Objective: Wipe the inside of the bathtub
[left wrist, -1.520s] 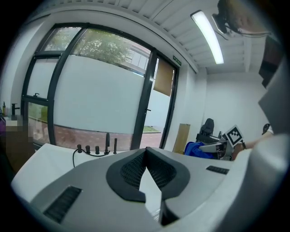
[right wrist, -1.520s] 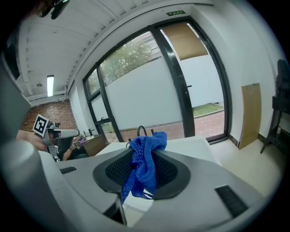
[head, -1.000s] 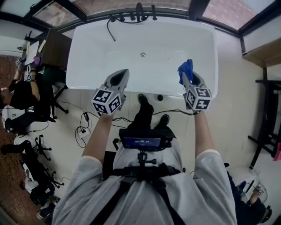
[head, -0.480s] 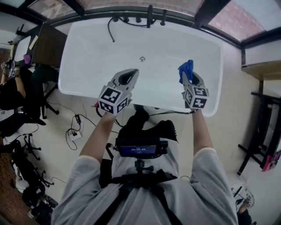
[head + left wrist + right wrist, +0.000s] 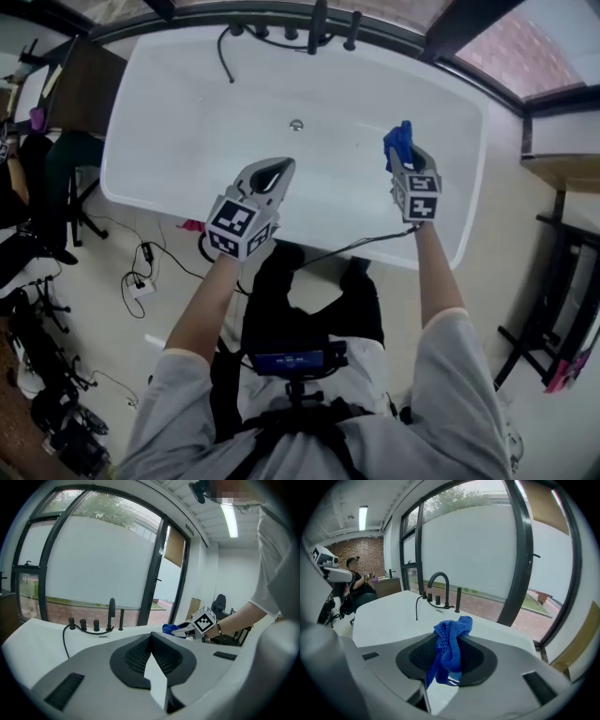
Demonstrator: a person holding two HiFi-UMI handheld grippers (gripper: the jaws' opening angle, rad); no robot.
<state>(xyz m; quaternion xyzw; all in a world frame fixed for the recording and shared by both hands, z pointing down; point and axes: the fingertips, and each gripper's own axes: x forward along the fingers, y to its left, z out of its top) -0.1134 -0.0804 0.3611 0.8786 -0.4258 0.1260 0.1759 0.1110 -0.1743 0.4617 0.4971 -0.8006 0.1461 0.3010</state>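
Note:
A white bathtub [image 5: 187, 112] fills the upper head view, its drain [image 5: 296, 125] near the middle. Over the tub's right part my right gripper [image 5: 405, 155] is shut on a blue cloth [image 5: 397, 142], which bunches out between the jaws [image 5: 451, 644]. My left gripper [image 5: 275, 171] hangs above the tub's near side with its jaws closed together [image 5: 151, 639] and nothing in them. From the left gripper view, the right gripper [image 5: 185, 627] and cloth show to the right.
Black taps and a hose [image 5: 281, 33] stand on the tub's far rim [image 5: 440, 592]. Large windows rise behind. Cables [image 5: 141, 272] lie on the floor left of the tub. A desk and a seated person [image 5: 355, 581] are at the far left; a dark rack [image 5: 553, 319] stands right.
The person has stepped closer, so the tub now lies nearer and lower in view. Both grippers have moved out over the tub, the right still holding the cloth.

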